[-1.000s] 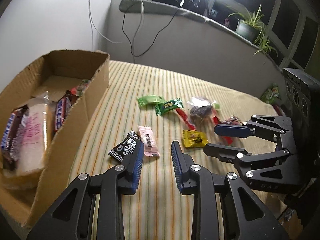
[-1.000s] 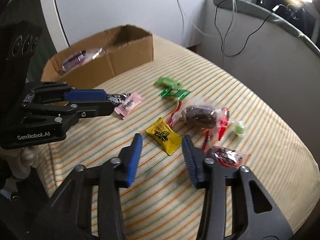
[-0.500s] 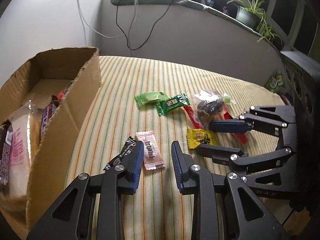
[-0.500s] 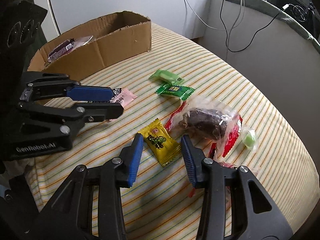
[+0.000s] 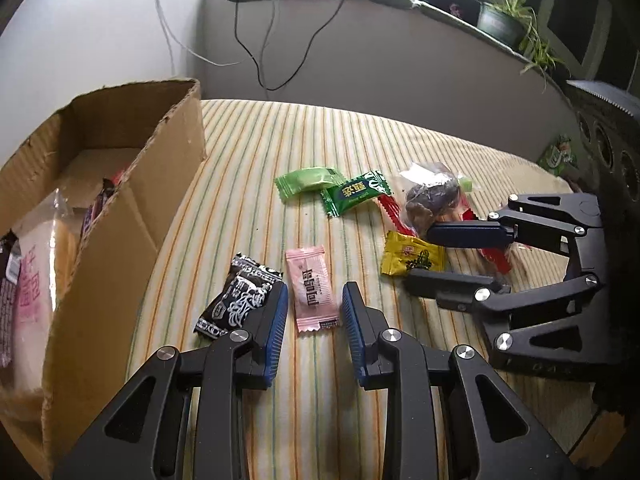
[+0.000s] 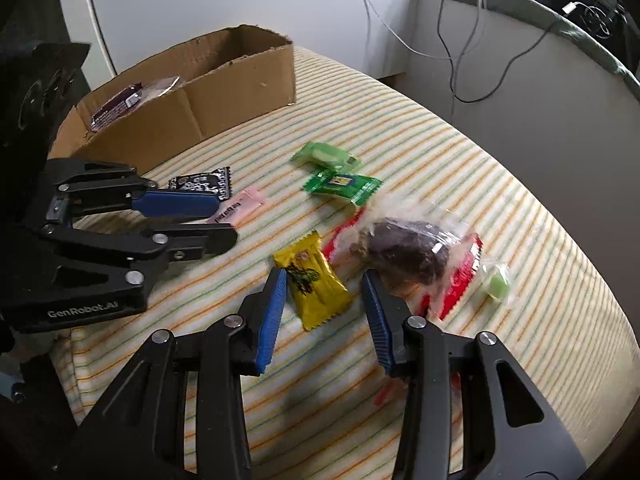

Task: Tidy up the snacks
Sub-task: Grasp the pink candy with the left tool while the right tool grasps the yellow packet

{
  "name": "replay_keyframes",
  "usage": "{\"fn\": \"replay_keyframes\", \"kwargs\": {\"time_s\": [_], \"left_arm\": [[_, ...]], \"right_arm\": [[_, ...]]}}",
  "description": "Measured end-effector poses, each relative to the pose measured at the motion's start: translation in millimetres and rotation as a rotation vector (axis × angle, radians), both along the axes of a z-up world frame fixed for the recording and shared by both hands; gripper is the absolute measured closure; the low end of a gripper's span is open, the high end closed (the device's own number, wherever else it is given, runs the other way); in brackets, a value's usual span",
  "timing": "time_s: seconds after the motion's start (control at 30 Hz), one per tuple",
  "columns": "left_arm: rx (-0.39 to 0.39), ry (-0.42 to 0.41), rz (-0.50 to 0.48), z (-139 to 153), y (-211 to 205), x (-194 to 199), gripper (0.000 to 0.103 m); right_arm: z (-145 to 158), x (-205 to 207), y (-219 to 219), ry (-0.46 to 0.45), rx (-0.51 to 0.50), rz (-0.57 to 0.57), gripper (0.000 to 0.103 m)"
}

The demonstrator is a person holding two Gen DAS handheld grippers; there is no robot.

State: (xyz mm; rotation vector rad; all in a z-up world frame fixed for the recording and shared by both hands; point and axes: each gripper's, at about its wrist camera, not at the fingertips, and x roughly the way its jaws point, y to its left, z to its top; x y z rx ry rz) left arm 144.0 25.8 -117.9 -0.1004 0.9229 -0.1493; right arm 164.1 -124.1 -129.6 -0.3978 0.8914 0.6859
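fingers of both grippers spread, left gripper (image 5: 314,308) straddling pink candy (image 5: 313,294), right gripper (image 6: 324,280) straddling yellow candy (image 6: 312,279).

Glossy plastic wrappers, among them a pink candy (image 5: 313,294) and a yellow sachet (image 6: 312,280), lie on a matt striped cloth (image 5: 256,184) beside a rough, raw-edged corrugated cardboard box (image 5: 132,216); matt black plastic fingers (image 5: 276,320) carry ribbed blue pads.

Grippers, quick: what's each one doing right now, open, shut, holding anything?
Left gripper: open, holding nothing, jaws either side of the pink candy.
Right gripper: open, holding nothing, jaws either side of the yellow candy.
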Motion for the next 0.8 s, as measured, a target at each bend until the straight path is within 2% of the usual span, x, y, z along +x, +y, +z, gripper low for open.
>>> {"fn": "replay_keyframes", "kwargs": {"time_s": [0.27,0.33,0.37,0.47,0.53,0.8], "left_arm": [[0.036,-0.007,-0.007,-3.4,-8.8,1.9,0.077],[0.034,-0.01,-0.025,-3.1,-13.3,2.4,0.084],[0.038,-0.012,-0.025,-3.1,-13.5,2.0,0.084],[0.041,-0.016,-0.026,-0.6,-13.4,4.7,0.085],[0.032,-0.019,-0.021,0.4,-11.1,3.6,0.085],[-0.02,-0.047,-0.019,10.4,-7.9,-5.8,0.085]], "right_arm": [[-2.2,3.6,8.2,0.002,-0.016,0.026,0.064],[-1.9,3.9,7.8,0.006,-0.017,0.024,0.07],[-1.0,2.8,4.9,0.007,-0.018,0.02,0.077],[0.5,1.8,1.7,0.016,-0.016,0.008,0.082],[1.5,0.6,-1.0,0.023,-0.01,0.001,0.092],[13.5,-8.9,-13.9,0.027,0.042,-0.025,0.092]]}}
